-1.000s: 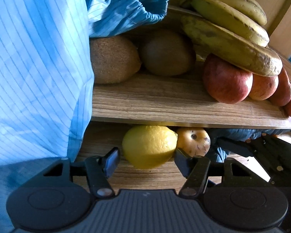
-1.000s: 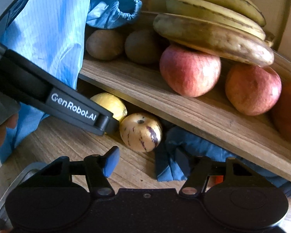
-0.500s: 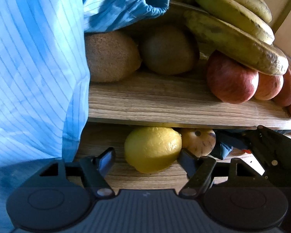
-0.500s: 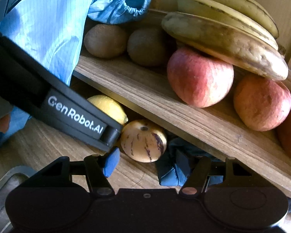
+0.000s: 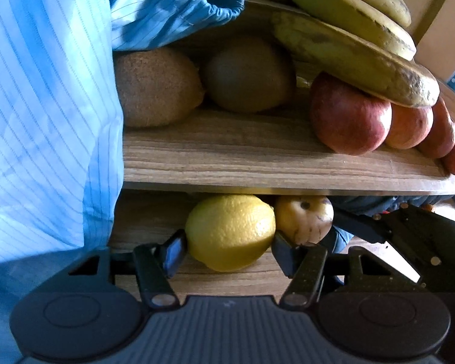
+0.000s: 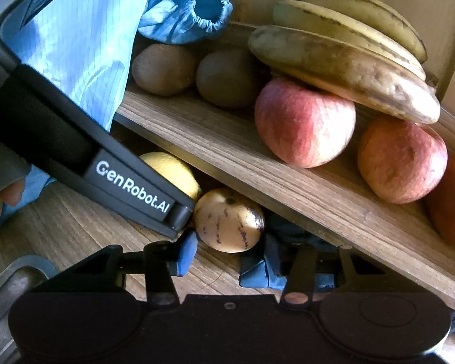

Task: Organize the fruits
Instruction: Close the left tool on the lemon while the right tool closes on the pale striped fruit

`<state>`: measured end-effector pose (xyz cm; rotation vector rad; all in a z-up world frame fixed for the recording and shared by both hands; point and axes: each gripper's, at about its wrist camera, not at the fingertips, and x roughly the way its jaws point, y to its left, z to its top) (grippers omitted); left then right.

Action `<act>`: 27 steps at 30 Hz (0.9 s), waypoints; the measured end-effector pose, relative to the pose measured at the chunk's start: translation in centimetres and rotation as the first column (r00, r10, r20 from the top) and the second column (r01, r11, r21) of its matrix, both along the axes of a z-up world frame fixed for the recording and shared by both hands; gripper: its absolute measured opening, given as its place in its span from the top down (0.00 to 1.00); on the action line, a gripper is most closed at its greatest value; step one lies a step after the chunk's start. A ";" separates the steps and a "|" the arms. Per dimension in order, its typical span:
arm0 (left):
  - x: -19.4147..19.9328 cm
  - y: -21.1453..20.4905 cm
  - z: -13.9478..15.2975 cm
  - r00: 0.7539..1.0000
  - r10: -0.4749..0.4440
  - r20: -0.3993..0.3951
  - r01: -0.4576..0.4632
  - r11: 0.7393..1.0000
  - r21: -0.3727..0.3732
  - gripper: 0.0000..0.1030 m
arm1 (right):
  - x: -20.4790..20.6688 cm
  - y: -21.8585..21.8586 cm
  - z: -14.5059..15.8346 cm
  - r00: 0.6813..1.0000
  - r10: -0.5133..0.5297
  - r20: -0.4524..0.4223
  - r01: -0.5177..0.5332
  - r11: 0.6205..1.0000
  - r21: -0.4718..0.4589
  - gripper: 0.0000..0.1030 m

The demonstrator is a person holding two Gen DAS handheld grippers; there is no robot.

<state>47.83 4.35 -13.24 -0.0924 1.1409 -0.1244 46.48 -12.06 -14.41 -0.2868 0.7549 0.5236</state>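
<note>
A yellow lemon [image 5: 230, 230] lies under the wooden shelf [image 5: 257, 157], between the open fingers of my left gripper [image 5: 229, 250], which reach its sides. A pale yellow striped fruit [image 5: 303, 218] lies right beside it. In the right wrist view that striped fruit [image 6: 229, 220] sits just ahead of my open right gripper [image 6: 224, 257], with the lemon [image 6: 173, 173] partly hidden behind the left gripper's body [image 6: 130, 191]. On the shelf [image 6: 288, 182] are two kiwis [image 5: 154, 88], red apples [image 5: 348, 115] and bananas [image 5: 348, 48].
A blue striped sleeve [image 5: 45, 106] covers the left side and drapes onto the shelf. A dark blue cloth [image 6: 267, 267] lies under the shelf to the right of the striped fruit. The wooden table top [image 6: 60, 227] spreads at lower left.
Both grippers have moved forward toward the fruits under the shelf. The lemon now sits between the left fingers; the striped fruit is closer to the right gripper.
</note>
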 end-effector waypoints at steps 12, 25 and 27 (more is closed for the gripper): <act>-0.6 -0.8 -0.3 1.000 0.003 -0.020 -0.003 1.000 -0.014 0.36 | -0.7 -1.3 0.5 1.000 -0.001 -0.027 0.001 1.000 0.007 0.63; 0.0 -0.3 -1.0 0.999 0.042 -0.019 -0.043 0.999 -0.023 0.28 | 0.2 0.2 0.3 0.998 0.057 0.030 -0.055 0.996 -0.071 0.50; 0.1 -0.2 -1.4 0.999 0.045 -0.020 -0.045 0.999 -0.023 0.27 | 0.1 0.1 0.0 0.997 0.068 0.034 -0.066 0.995 -0.080 0.49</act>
